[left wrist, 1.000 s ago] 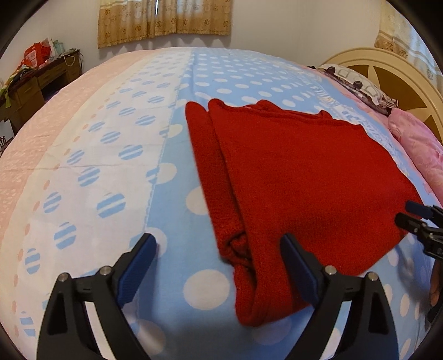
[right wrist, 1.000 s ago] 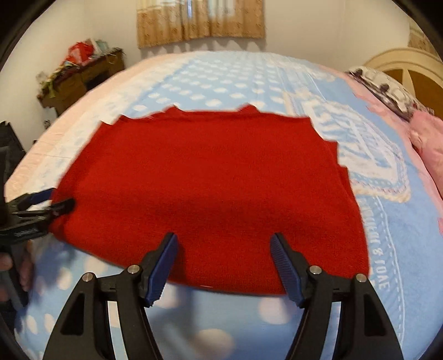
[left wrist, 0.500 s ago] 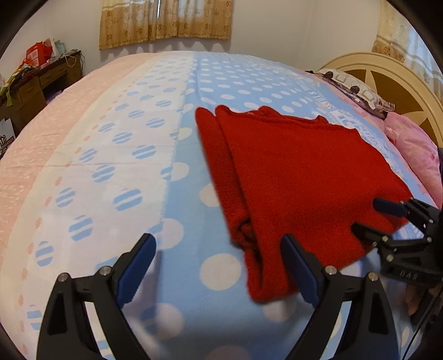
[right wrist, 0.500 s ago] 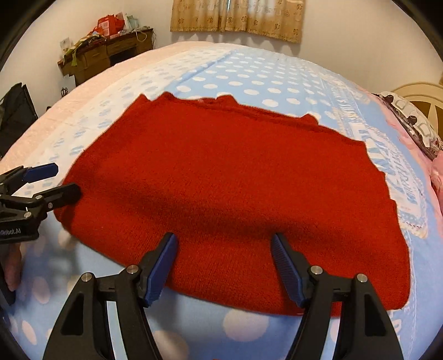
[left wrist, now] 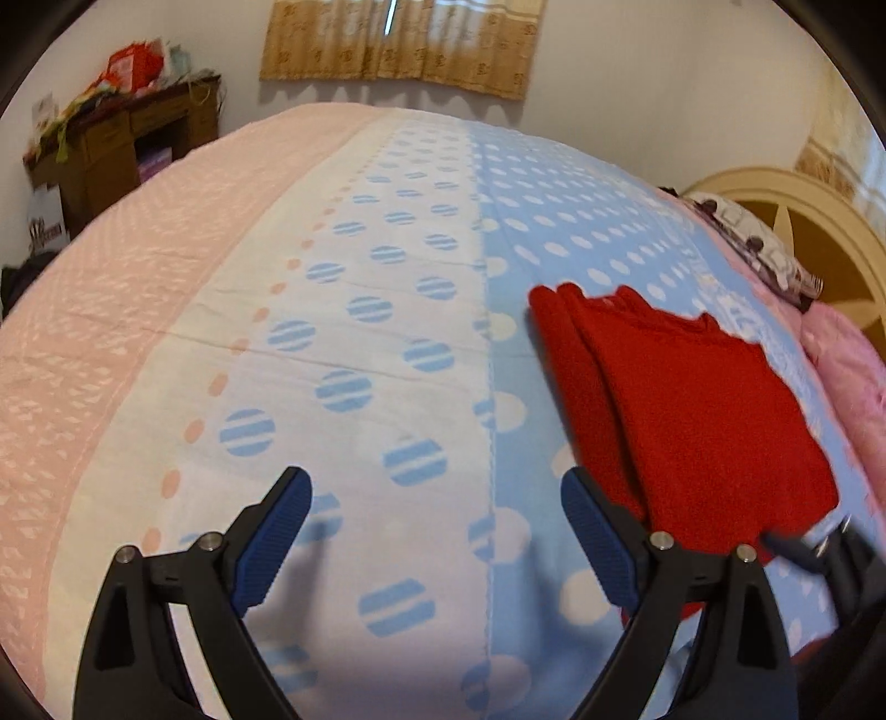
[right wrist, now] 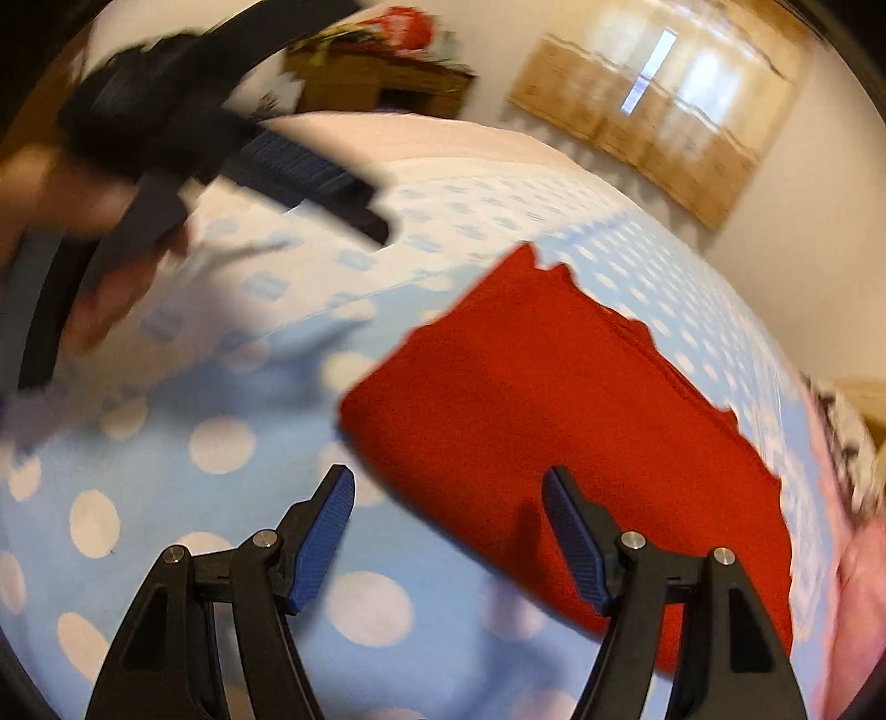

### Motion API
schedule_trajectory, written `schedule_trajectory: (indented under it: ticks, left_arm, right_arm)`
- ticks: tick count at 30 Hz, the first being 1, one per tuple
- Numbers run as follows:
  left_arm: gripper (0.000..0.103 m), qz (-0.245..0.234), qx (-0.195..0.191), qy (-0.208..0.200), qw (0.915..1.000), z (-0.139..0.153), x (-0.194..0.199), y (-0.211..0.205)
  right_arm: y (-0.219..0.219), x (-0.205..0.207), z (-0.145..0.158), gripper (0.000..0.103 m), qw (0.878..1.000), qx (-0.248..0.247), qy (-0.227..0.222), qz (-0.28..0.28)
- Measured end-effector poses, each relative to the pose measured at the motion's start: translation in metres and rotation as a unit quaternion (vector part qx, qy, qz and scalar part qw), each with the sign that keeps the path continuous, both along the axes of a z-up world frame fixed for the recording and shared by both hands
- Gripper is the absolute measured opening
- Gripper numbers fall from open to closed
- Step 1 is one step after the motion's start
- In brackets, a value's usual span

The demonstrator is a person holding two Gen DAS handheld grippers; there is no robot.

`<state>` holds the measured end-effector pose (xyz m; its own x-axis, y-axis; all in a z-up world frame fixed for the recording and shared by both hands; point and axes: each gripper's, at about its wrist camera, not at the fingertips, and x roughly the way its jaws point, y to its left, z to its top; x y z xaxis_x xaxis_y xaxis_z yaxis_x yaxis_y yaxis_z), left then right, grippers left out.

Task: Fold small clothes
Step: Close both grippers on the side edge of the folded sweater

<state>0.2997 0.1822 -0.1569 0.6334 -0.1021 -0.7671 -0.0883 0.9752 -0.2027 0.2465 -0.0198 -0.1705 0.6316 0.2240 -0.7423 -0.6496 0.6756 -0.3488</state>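
A red knitted garment (left wrist: pixel 686 410) lies folded flat on the bed; it also shows in the right wrist view (right wrist: pixel 565 432). My left gripper (left wrist: pixel 437 504) is open and empty, above the bedspread to the left of the garment. My right gripper (right wrist: pixel 448 498) is open and empty, above the garment's near edge. The left gripper also shows blurred at the upper left of the right wrist view (right wrist: pixel 310 177), held in a hand. The right gripper's tips show blurred at the right edge of the left wrist view (left wrist: pixel 819 548).
The bedspread (left wrist: pixel 354 343) is pink, white and blue with dots. A wooden desk (left wrist: pixel 122 138) with clutter stands at the far left. A cream headboard (left wrist: pixel 803 221) and pink pillows (left wrist: pixel 853 365) are at the right. Curtains (left wrist: pixel 398 44) hang on the far wall.
Both grippers have pulled back and lifted from the garment. The left view has swung left, so the garment now sits at its right. The right view has tilted and turned.
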Motion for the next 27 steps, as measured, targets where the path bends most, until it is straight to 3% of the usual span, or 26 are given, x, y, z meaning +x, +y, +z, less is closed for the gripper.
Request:
schedule_trajectory:
  ticks: [6, 12, 22, 25, 27]
  left_arm:
    - [0.094, -0.007, -0.046, 0.01, 0.9989, -0.007, 0.017, 0.001]
    - [0.094, -0.042, -0.104, 0.003, 0.9937, -0.005, 0.044, -0.017]
    - [0.094, -0.077, -0.1, 0.017, 0.9919, -0.015, 0.098, -0.048]
    - [0.093, -0.082, -0.114, 0.022, 0.9898, -0.019, 0.106, -0.051]
    - [0.092, -0.085, -0.113, 0.024, 0.9896, -0.021, 0.109, -0.054]
  right_arm:
    - [0.015, 0.004, -0.008, 0.071, 0.999, -0.035, -0.031, -0.001]
    - [0.02, 0.006, -0.016, 0.071, 0.997, -0.049, -0.053, -0.01]
    - [0.024, -0.001, -0.02, 0.056, 0.996, -0.057, -0.072, 0.0]
    - [0.024, 0.001, -0.022, 0.052, 0.996, -0.056, -0.069, -0.002]
    - [0.024, 0.002, -0.022, 0.044, 0.996, -0.055, -0.068, -0.002]
